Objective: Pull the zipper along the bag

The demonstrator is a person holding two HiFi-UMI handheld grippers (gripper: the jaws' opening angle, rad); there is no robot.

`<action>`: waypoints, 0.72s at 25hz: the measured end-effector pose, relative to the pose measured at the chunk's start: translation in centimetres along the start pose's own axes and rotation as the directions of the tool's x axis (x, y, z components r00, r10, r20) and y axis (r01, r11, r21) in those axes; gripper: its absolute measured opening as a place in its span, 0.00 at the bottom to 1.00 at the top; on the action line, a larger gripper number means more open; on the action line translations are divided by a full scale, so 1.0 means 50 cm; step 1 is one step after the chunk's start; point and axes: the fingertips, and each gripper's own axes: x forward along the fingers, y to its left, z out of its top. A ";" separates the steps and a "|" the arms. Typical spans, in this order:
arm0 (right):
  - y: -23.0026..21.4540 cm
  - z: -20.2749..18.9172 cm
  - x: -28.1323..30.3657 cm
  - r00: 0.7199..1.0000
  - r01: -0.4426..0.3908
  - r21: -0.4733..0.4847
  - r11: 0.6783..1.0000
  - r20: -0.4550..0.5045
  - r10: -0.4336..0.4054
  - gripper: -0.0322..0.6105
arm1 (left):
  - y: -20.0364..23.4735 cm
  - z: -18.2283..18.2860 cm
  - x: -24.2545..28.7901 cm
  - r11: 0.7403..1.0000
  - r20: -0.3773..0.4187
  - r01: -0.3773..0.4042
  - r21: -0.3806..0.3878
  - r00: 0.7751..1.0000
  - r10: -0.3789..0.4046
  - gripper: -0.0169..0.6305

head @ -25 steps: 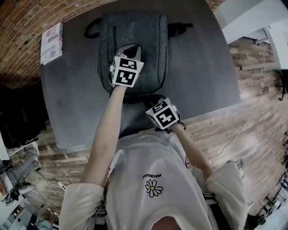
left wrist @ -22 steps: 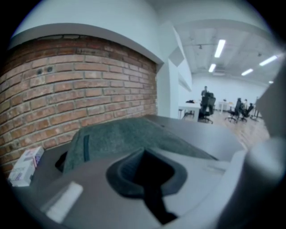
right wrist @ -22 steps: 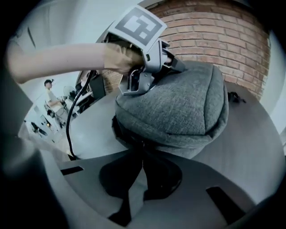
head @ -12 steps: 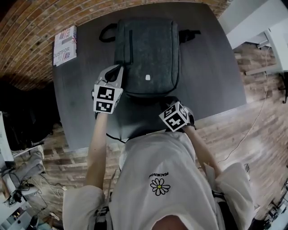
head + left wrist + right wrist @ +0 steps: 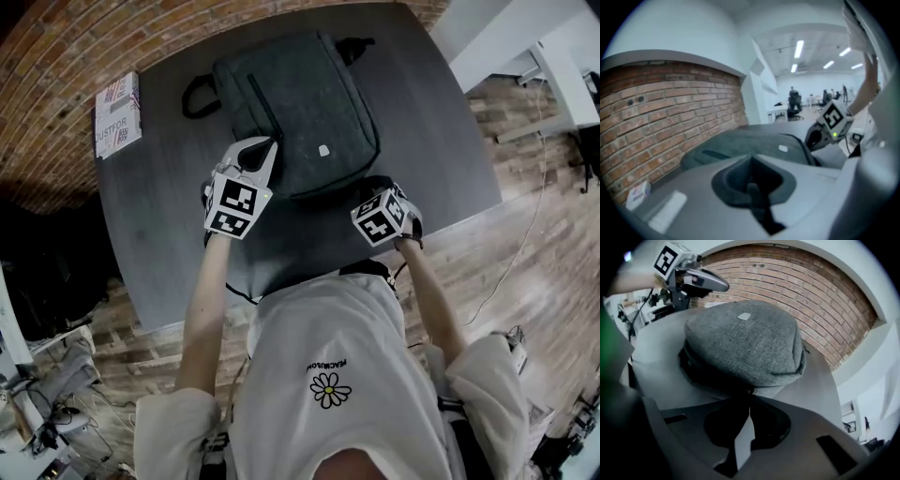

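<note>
Grey backpack [image 5: 300,103] lay on a dark table [image 5: 441,141], one box [image 5: 117,114] to its left. Left gripper [image 5: 751,159], closed and empty, hung beside its left edge; right gripper [image 5: 749,397] pinched the zipper pull [image 5: 750,390] at its near edge.

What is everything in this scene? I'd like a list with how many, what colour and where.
backpack: one, grey, lying flat in the middle of the table
zipper pull: one, dark, on the backpack's near edge
table: one, dark grey, under the backpack
box: one, white with print, far left corner of the table
brick wall: one, red-brown, behind the table
desk: one, white, off to the right of the table
left gripper: one, light grey, jaws shut and empty, by the backpack's left side
right gripper: one, dark, jaws apparently shut on the zipper pull
shirt: one, white with a flower print, on the person
</note>
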 end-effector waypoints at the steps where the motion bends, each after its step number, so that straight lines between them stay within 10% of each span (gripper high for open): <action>1: -0.040 -0.008 0.012 0.999 0.041 -0.005 0.999 -0.015 -0.041 0.06 | -0.008 0.015 0.018 0.999 0.003 0.019 0.028 1.000 -0.019 0.03; 7: -0.194 -0.026 0.042 0.992 0.104 -0.030 0.994 -0.069 -0.106 0.06 | -0.091 0.057 0.175 0.952 -0.107 0.256 0.166 0.965 -0.241 0.03; 18: -0.134 -0.027 -0.021 0.991 -0.121 0.001 0.993 -0.063 0.121 0.06 | -0.114 0.019 0.242 0.930 -0.113 0.367 -0.001 0.924 -0.365 0.02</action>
